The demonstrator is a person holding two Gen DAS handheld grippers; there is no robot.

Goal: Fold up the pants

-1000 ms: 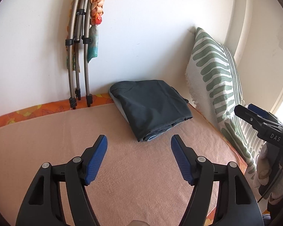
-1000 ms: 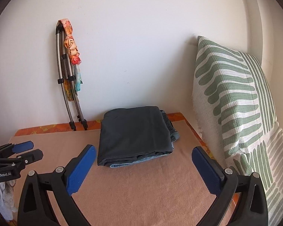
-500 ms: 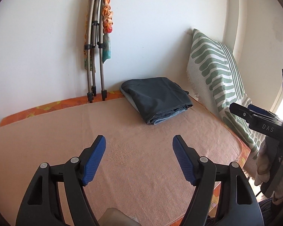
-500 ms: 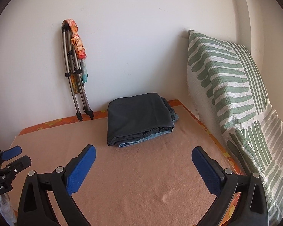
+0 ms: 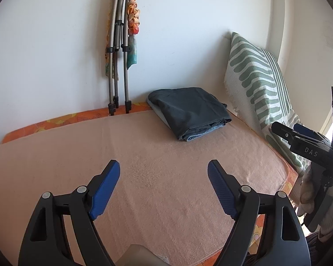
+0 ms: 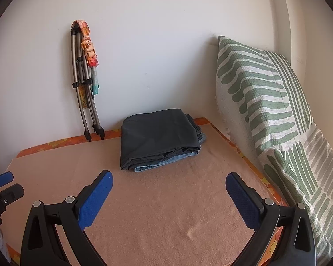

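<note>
Left wrist jaws: we see the left gripper spread wide, holding nothing, above the peach blanket.
Left wrist pants: folded pants lie far back, near the striped pillow.
Right wrist jaws: our right gripper gapes, empty.
Right wrist pants: beyond the fingertips, by the wall.

Bed: peach terry cover spread flat over an orange floral sheet that shows along the far and right edges. Folded dark grey pants lie on the cover near the far right corner, light blue fabric showing at the open edges. Green-and-white pillow stands along the bed's right side. Folded tripod has its feet on the far edge.
</note>
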